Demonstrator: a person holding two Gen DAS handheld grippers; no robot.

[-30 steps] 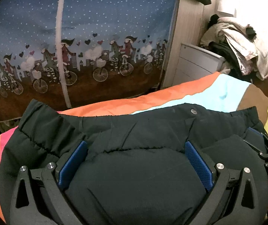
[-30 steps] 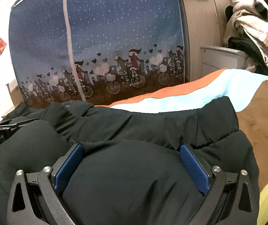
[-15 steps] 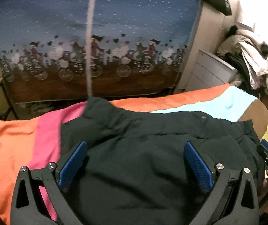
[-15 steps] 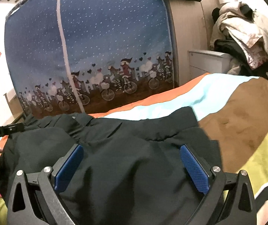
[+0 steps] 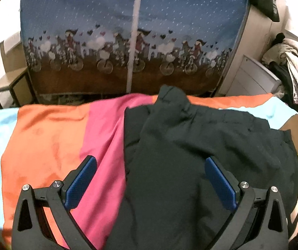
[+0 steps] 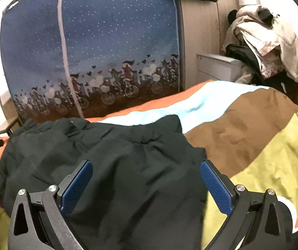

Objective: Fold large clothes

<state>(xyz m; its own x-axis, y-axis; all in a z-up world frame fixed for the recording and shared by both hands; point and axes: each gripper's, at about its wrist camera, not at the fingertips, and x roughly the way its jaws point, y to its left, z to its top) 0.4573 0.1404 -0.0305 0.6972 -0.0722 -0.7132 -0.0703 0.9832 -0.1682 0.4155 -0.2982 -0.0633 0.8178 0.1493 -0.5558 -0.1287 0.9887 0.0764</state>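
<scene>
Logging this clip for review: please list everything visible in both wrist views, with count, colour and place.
Dark garment: one, black, lying bunched on the bed.
Bedspread: one, blocks of orange, pink, light blue, brown and yellow-green, under the garment.
Fabric wardrobe cover: one, blue with white dots and a cyclist print, beyond the bed.
Clothes pile: one heap, mostly cream and black, far right.
White drawer unit: one, beside the pile.
Small table: one, tan top on a dark frame, far left.
Left gripper: one, black with blue pads, open, over the garment's left edge.
Right gripper: one, black with blue pads, open, over the garment's right part.
</scene>
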